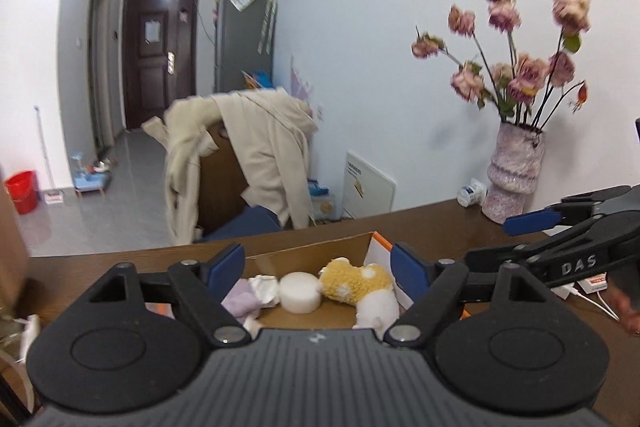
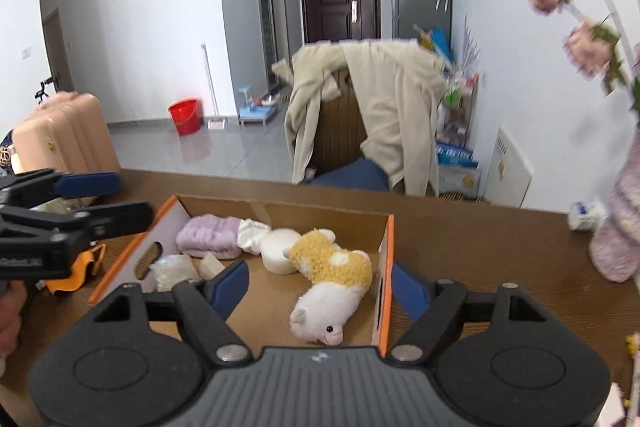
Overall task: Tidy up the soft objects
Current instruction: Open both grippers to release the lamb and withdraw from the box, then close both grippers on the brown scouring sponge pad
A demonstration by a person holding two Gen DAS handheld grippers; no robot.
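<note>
An open cardboard box (image 2: 280, 211) with orange edges stands on the brown table. Inside lie a yellow-and-white plush animal (image 2: 332, 267), a white round pad (image 2: 278, 251), a folded lilac towel (image 2: 208, 237), a white cloth (image 2: 252, 231) and a clear plastic bag (image 2: 176, 269). My right gripper (image 2: 319, 287) hovers open above the box's near right side, nothing between its fingers. My left gripper (image 2: 116, 197) is open and empty by the box's left wall. In the left wrist view the left gripper (image 1: 318, 271) frames the plush (image 1: 356, 283), and the right gripper (image 1: 488, 243) is open at the right.
A speckled vase (image 1: 514, 175) of dried pink flowers and a small white bottle (image 1: 472, 191) stand at the table's far right. White cables and a plug (image 1: 592, 283) lie right of the box. An orange object (image 2: 76, 271) lies left. A chair with a beige coat (image 1: 260, 163) stands behind.
</note>
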